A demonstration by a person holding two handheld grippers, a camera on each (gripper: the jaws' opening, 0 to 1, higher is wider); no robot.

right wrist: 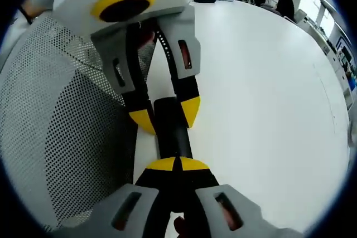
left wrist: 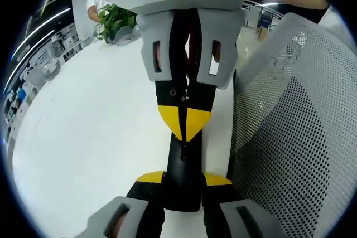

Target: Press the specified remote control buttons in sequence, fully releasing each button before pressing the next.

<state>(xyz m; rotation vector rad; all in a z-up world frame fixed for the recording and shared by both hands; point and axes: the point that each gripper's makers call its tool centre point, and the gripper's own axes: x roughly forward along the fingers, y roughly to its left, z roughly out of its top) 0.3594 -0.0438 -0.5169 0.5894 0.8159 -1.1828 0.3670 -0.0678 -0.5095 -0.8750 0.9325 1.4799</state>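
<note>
Left gripper (left wrist: 182, 185), frame bottom: jaws pinching near end of remote (left wrist: 183, 163). Remote: slim, rigid, light, smooth casing, slip-prone; grip by long edges. Right gripper (right wrist: 177, 164): tips pressed together on remote's top face, frame centre. White table (left wrist: 95, 137) left; mesh chair (left wrist: 295, 137) right.

The right gripper (right wrist: 177, 164), its yellow tips together, presses on a black remote control (right wrist: 172, 129) at the white table's (right wrist: 262, 93) edge; the left gripper (right wrist: 165, 116) clamps its far end beside a mesh chair (right wrist: 61, 132).
</note>
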